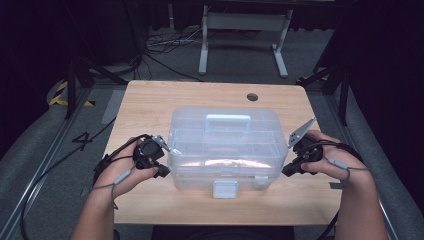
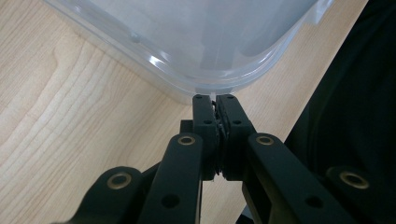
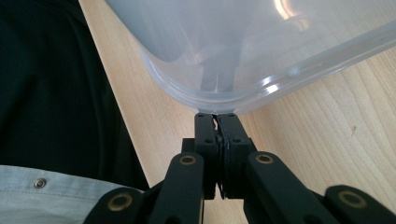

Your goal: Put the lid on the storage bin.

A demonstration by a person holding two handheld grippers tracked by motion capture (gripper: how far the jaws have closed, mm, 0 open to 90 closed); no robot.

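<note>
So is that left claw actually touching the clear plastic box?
Touching. In the left gripper view, the closed tips of the left gripper butt against the rounded corner rim of the plastic box, with no wood showing between them.

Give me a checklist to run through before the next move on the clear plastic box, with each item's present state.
1. Left tongs closed, tips at the box corner: ok.
2. Right tongs closed, tips at the other near corner: ok.
3. Tongs actually pinching the box rim: cannot tell.
4. Box flat on the table: ok.
5. Front latch fastened: cannot tell.
6. Handle folded down on the lid: ok.
</note>
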